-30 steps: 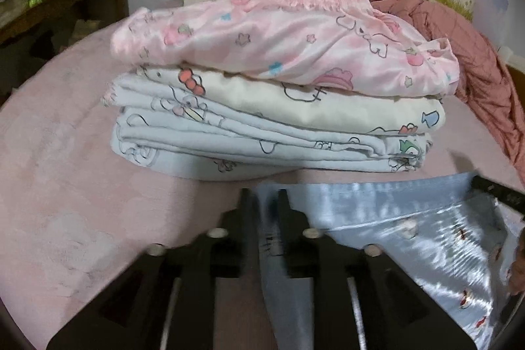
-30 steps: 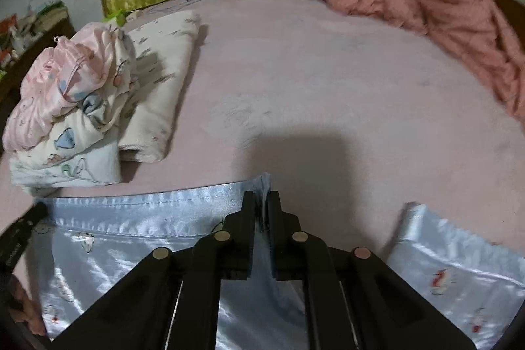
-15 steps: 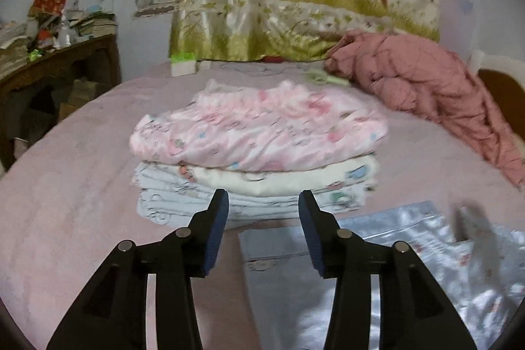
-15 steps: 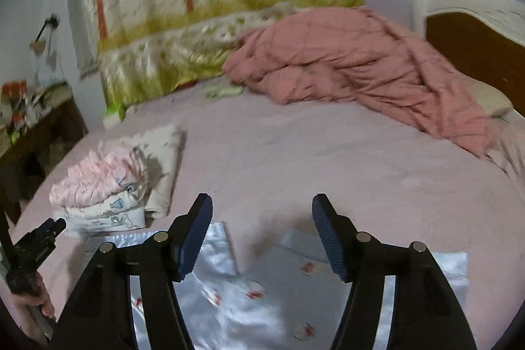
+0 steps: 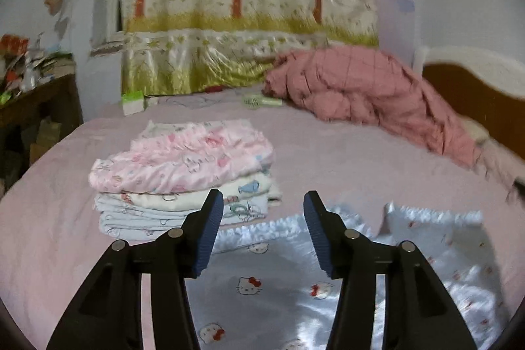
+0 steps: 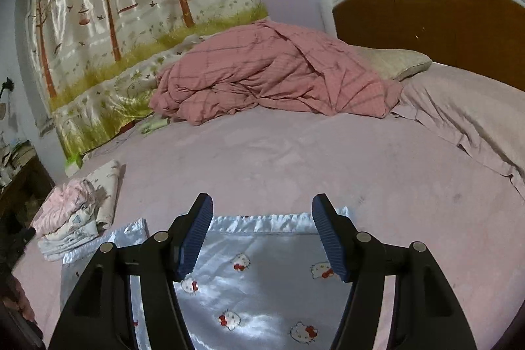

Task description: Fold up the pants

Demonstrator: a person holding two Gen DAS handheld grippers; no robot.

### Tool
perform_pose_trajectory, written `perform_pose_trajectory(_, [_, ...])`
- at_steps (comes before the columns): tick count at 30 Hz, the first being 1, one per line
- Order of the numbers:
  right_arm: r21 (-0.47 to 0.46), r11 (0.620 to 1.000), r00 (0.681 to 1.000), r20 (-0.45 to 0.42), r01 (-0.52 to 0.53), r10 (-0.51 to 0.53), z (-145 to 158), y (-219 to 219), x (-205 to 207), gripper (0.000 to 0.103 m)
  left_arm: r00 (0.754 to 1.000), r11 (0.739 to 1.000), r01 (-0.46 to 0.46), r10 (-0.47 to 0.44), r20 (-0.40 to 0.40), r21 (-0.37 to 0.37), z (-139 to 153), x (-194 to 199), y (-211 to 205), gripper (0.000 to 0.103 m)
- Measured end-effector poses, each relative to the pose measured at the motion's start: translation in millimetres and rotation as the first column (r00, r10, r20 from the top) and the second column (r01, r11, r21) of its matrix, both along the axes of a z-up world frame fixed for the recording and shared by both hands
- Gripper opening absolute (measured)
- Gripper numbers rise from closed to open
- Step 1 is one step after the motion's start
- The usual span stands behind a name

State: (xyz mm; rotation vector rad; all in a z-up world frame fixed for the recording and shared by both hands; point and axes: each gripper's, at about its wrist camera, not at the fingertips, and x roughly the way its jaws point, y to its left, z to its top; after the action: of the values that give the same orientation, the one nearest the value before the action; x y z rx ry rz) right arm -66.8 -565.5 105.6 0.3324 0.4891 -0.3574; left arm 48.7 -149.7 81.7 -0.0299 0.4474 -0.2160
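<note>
The pants (image 5: 282, 291) lie flat on the bed (image 5: 328, 153), a glossy, pale blue satin printed with small white cat faces wearing red bows, their gathered waistband forming a ruffled edge along the far side; the sheet under them is a matte, soft pink. The left gripper (image 5: 262, 218) hangs above the near part of the fabric, its black arms ending in ribbed blue pads (image 5: 210, 235); its jaws are opening and nothing lies between them. The right gripper (image 6: 262, 222) hovers over the same cloth with its jaws standing wide and empty, the ribbed pads clear of the satin. Just beyond the pants, at the left, sits a stack of folded clothes (image 5: 183, 182), a shiny pink printed piece on top of cream and pale blue layers with rounded folds. Farther back a rumpled, dusty-red checked quilt (image 6: 272, 74) is heaped against a shiny curtain (image 6: 131, 22) printed with trees; a carved white and brown headboard (image 6: 426, 12) rises at the right.
</note>
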Motion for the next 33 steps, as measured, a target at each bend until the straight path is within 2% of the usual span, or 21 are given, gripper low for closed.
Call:
perform_pose_trajectory(2, [-0.006, 0.999, 0.999, 0.015, -0.039, 0.039, 0, 8, -10, 0.065, 0.998, 1.0, -0.023, 0.023, 0.051, -0.003, 15, -21, 3, 0.05])
perform_pose_trajectory(6, [-0.016, 0.994, 0.991, 0.075, -0.108, 0.109, 0, 34, -52, 0.065, 0.989, 0.996, -0.067, 0.06, 0.133, 0.052, 35, -82, 9, 0.05])
perform_pose_trajectory(9, [-0.051, 0.991, 0.986, 0.106, -0.125, 0.13, 0, 60, -89, 0.065, 0.985, 0.992, -0.089, 0.073, 0.159, 0.092, 35, -127, 14, 0.05])
perform_pose_trajectory(11, [-0.085, 0.986, 0.983, 0.103, -0.145, 0.154, 0, 80, -117, 0.065, 0.988, 0.993, -0.074, 0.06, 0.145, 0.095, 26, -155, 18, 0.05])
perform_pose_trajectory(15, [-0.128, 0.975, 0.976, 0.091, -0.184, 0.196, -5, 110, -170, 0.065, 0.997, 0.995, -0.055, 0.05, 0.065, 0.084, -13, -201, 26, 0.05])
perform_pose_trajectory(17, [-0.085, 0.977, 0.977, 0.063, -0.197, 0.203, -16, 118, -188, 0.065, 0.999, 1.0, -0.014, 0.015, -0.038, 0.028, -35, -213, 28, 0.05])
perform_pose_trajectory(20, [0.005, 0.984, 0.984, 0.03, -0.178, 0.178, -44, 122, -215, 0.065, 0.977, 0.998, 0.049, -0.053, -0.204, -0.027, -73, -225, 25, 0.05])
perform_pose_trajectory(24, [0.156, 0.984, 0.995, -0.031, -0.091, 0.097, -86, 106, -237, 0.065, 0.939, 0.993, 0.061, -0.091, -0.331, -0.1, -109, -234, 15, 0.05])
perform_pose_trajectory(26, [0.246, 0.966, 0.994, -0.048, -0.08, 0.094, -100, 97, -242, 0.066, 0.922, 0.986, 0.052, -0.108, -0.372, -0.156, -123, -233, 14, 0.053])
perform_pose_trajectory(28, [0.313, 0.946, 0.994, -0.043, -0.08, 0.098, -112, 92, -246, 0.066, 0.911, 0.985, 0.02, -0.088, -0.403, -0.17, -133, -231, 14, 0.056])
perform_pose_trajectory(31, [0.36, 0.927, 0.99, -0.048, -0.105, 0.131, -122, 95, -244, 0.067, 0.914, 0.976, -0.006, -0.084, -0.397, -0.219, -134, -229, 17, 0.058])
perform_pose_trajectory(33, [0.387, 0.918, 0.987, -0.088, -0.088, 0.132, -133, 99, -240, 0.069, 0.913, 0.968, -0.022, -0.082, -0.399, -0.248, -136, -230, 20, 0.059])
